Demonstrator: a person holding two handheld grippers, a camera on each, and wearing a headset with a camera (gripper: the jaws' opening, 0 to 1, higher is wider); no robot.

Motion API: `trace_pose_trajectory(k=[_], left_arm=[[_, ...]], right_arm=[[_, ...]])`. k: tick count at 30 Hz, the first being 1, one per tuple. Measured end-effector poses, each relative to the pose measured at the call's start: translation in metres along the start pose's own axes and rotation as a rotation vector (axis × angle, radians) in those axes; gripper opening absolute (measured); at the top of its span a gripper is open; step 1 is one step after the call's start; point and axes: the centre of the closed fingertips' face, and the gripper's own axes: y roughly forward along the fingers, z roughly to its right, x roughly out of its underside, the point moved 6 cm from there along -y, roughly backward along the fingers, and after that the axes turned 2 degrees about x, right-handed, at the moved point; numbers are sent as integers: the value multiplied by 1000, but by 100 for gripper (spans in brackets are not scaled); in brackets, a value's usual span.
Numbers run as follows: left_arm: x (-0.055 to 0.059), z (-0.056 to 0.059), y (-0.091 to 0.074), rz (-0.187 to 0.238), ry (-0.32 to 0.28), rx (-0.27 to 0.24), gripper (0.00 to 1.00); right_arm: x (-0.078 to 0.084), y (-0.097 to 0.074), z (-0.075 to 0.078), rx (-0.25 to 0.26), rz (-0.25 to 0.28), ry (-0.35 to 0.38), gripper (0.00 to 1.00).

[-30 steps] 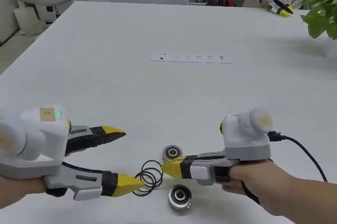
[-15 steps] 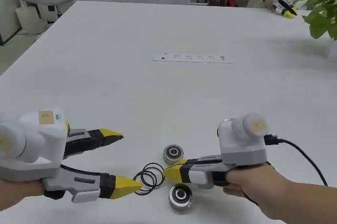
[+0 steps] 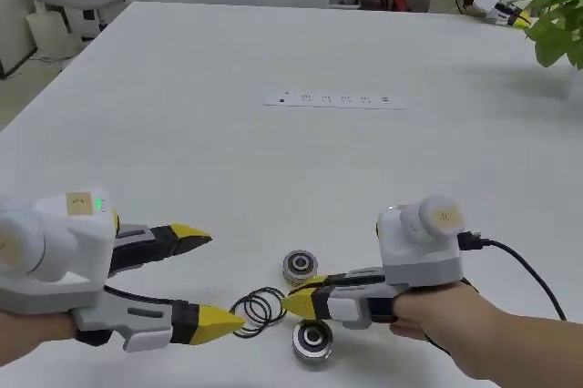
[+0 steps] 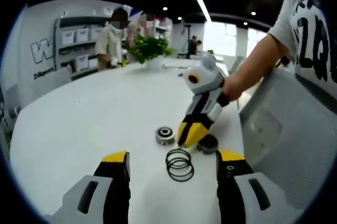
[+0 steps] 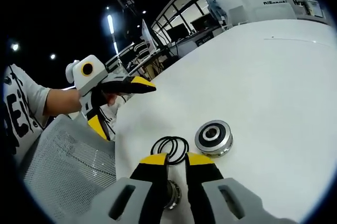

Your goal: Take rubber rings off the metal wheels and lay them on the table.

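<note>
Table (image 3: 273, 169) surface is open across the middle and far side. The one obstruction there is a flat power strip (image 3: 332, 99), well apart from the work.

Near edge is congested. The rubber rings (image 3: 258, 307) lie between the wide-spread jaws of the left gripper (image 3: 221, 279) and the tip of the right gripper (image 3: 290, 301), whose jaws are drawn together. One metal wheel (image 3: 299, 265) sits just beyond that tip and a second wheel (image 3: 311, 338) just nearer. The right gripper occupies the gap between them.
</note>
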Motion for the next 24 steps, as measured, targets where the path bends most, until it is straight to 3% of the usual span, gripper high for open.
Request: trace_pose_trajectory(k=[13,24], left_arm=[[-1,-1,-4,-9,-2,-2,67],[-3,-1,-4,-6,-2,-2,68]], right_arm=[[-15,-16,-5,-12,55,-23,16],[-22,-41,-11,10,97,-102,26]])
